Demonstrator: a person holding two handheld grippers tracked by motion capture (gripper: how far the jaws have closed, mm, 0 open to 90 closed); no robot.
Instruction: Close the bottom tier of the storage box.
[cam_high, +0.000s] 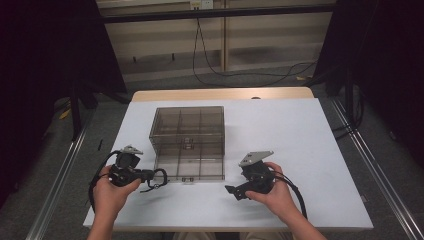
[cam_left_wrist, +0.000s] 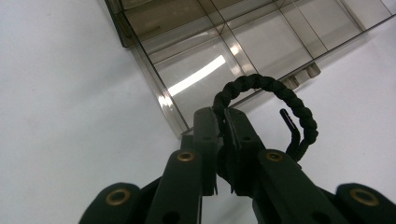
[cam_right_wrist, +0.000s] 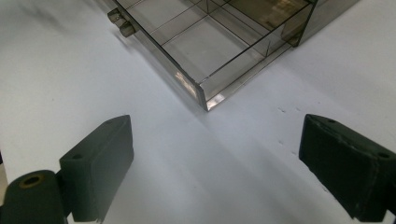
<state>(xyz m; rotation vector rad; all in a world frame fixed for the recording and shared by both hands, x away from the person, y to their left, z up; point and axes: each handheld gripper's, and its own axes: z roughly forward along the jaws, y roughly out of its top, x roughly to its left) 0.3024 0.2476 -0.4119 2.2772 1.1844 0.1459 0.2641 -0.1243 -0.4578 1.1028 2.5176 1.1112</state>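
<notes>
A black braided cord bracelet (cam_left_wrist: 275, 98) is being pinched at one end between the closed jaws of the left tool (cam_left_wrist: 223, 128). It is arching up and round in an open loop, and its free end, with a slim black clasp, is hanging loose. The loop is hovering just beside the near left corner of the smoky clear divided box (cam_left_wrist: 219, 56), which is sitting on the white counter (cam_left_wrist: 70, 116).

Lab: black curtains (cam_high: 45, 60), test table (cam_high: 310, 150)
</notes>
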